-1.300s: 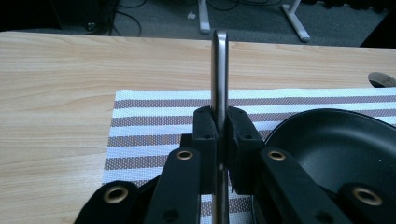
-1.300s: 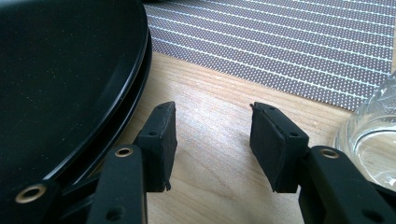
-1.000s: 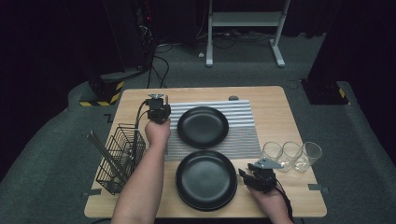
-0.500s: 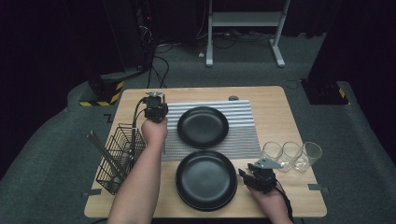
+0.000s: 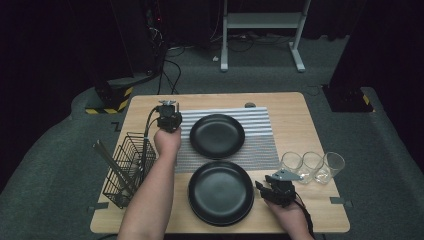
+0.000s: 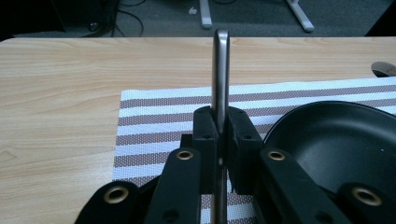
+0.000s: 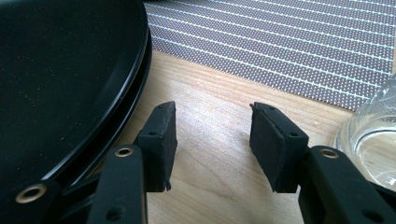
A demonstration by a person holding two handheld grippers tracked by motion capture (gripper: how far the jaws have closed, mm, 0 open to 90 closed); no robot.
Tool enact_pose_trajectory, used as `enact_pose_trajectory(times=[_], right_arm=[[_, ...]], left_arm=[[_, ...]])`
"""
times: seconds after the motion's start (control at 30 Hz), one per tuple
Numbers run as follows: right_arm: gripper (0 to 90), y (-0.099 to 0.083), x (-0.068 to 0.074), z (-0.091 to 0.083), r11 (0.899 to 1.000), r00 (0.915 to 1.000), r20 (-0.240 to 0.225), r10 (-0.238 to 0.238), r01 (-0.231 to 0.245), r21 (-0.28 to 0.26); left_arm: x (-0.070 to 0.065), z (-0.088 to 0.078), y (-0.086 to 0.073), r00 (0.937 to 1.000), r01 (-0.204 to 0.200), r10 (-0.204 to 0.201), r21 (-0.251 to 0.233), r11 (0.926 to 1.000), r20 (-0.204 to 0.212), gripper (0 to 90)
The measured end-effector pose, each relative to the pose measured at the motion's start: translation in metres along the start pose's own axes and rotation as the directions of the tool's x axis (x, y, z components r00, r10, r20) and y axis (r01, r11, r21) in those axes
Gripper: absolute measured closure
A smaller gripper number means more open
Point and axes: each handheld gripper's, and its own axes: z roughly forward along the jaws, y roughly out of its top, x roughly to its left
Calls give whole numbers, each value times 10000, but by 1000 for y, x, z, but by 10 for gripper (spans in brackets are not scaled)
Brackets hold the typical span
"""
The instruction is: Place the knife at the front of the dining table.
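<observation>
Left claw (image 6: 219,140) of mine pinching a thin, upright, silver metal utensil handle (image 6: 220,70) above the striped woven placemat (image 6: 159,116); right claw (image 7: 212,140) spread, empty, on the wooden bench (image 7: 210,98).

Matte black two-jaw left gripper (image 6: 219,128) and right gripper (image 7: 212,135), flat rectangular pads (image 7: 161,140), brass-ringed screw holes along the arms. Grey three-cornered plate topping the right one, black cable trailing behind. Bare forearms, no sleeves.

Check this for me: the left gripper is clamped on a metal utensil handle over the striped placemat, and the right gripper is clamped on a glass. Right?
Not quite. The right gripper holds nothing: the right gripper view shows its jaws open over bare table, the glass beside them. The left gripper is indeed clamped on the metal utensil handle over the striped placemat.
</observation>
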Motion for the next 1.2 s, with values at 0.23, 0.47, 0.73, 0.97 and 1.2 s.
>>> enact_pose_trajectory(times=[0.23,0.47,0.73,0.97,1.2], right_arm=[[509,0,0,0,10000,10000,31,38,-38,20],[508,0,0,0,10000,10000,41,34,-34,35],[507,0,1,0,10000,10000,82,3,-4,11],[508,0,1,1,10000,10000,84,-29,28,71],[507,0,1,1,10000,9999,117,-50,49,76]], left_arm=[[4,11,0,9998,173,-177,314,9994,123,831],[8,25,-1,9995,244,-258,724,9971,183,829],[6,36,-2,9998,166,-179,989,9950,123,829],[7,42,-7,9997,180,-197,1212,9925,128,829],[10,47,-11,9992,374,-385,1309,9907,66,829]])
